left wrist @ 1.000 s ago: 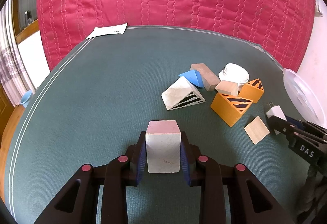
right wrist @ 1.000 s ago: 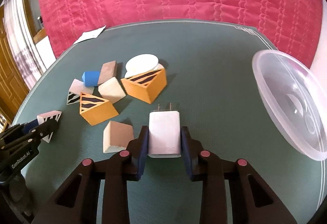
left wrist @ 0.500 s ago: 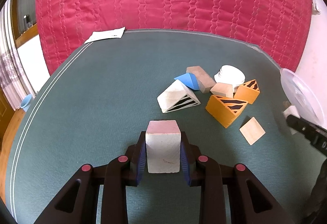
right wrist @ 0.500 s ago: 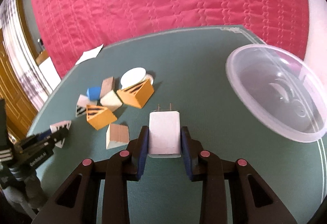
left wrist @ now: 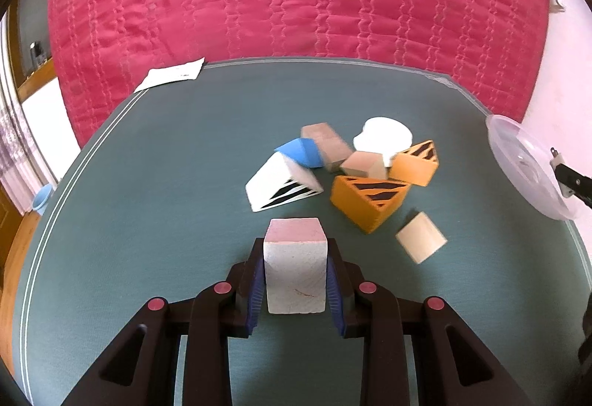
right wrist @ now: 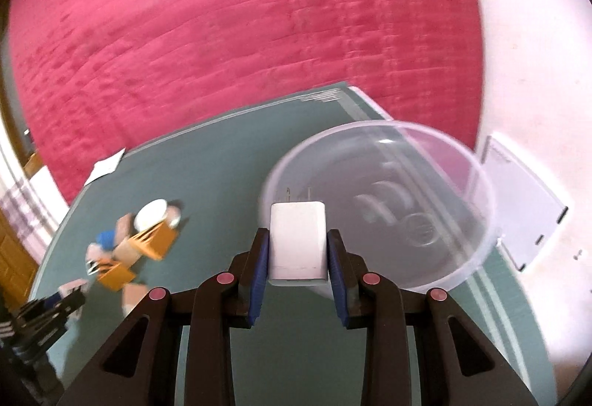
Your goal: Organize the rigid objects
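White charger (right wrist: pixel 298 239) clamped between the pads of the right gripper (right wrist: pixel 298 258), prongs forward, at the near rim of the clear bowl (right wrist: pixel 477 254). Left gripper (left wrist: pixel 296 280) clamped on a pale block (left wrist: pixel 296 269) with a pinkish top, over bare green cloth (left wrist: pixel 148 202), well short of the pile. Pile on the cloth: white striped wedge (left wrist: pixel 281 184), blue piece (left wrist: pixel 299 152), brown block (left wrist: pixel 327 143), white disc (left wrist: pixel 384 136), two orange striped wedges (left wrist: pixel 366 198) (left wrist: pixel 418 161), small tan block (left wrist: pixel 364 163), tan tile (left wrist: pixel 421 237) lying apart on the near side. Right view is blurred, so the charger's height over the rim cannot be judged. Risks, as I read them: let go too early and the charger strikes the rim or drops outside; the bowl looks light and sits close to the cloth's right edge, so a knock from the fingers could tip or slide it off. The left block has to cross past the pile to reach the bowl; a low path would scatter the wedges. Open room: wide bare cloth left and ahead of the left gripper; a clear strip between pile and bowl; tight at the bowl's right, where the edge and a white wall close in. Paper slip (left wrist: pixel 172 76) at the far left corner, out of the way.
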Demonstrator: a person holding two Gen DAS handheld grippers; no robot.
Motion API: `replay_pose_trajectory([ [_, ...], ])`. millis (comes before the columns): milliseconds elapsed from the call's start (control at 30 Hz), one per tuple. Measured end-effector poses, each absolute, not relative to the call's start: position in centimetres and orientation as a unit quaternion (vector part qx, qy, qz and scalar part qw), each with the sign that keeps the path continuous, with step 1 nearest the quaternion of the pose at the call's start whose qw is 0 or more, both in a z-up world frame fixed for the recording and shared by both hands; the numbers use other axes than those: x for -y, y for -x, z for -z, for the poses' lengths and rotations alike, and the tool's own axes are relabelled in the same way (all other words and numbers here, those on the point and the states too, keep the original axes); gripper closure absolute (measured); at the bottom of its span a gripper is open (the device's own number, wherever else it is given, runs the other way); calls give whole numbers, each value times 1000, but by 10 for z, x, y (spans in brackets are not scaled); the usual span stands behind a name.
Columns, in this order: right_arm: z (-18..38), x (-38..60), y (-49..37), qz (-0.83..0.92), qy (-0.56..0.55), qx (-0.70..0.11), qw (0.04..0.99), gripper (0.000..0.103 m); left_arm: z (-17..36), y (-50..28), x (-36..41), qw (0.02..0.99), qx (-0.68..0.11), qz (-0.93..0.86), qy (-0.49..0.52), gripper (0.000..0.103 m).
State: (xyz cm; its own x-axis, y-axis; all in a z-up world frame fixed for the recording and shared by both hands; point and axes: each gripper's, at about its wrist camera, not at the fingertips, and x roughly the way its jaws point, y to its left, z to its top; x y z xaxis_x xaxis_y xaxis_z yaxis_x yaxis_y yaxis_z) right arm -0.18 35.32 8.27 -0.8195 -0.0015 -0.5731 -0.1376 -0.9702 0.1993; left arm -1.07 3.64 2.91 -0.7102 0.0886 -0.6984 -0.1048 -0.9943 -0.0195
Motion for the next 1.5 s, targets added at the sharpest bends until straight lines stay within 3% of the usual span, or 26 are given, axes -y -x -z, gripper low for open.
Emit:
replay_pose_trajectory([
  [667, -68, -412, 2, -943, 266, -137, 146, 67, -52, 14, -88, 100, -34, -926, 363, 72],
  [1500, -74, -457, -31, -926, 205, -229, 219, 61, -81, 41, -249, 293, -37, -887, 355, 72],
])
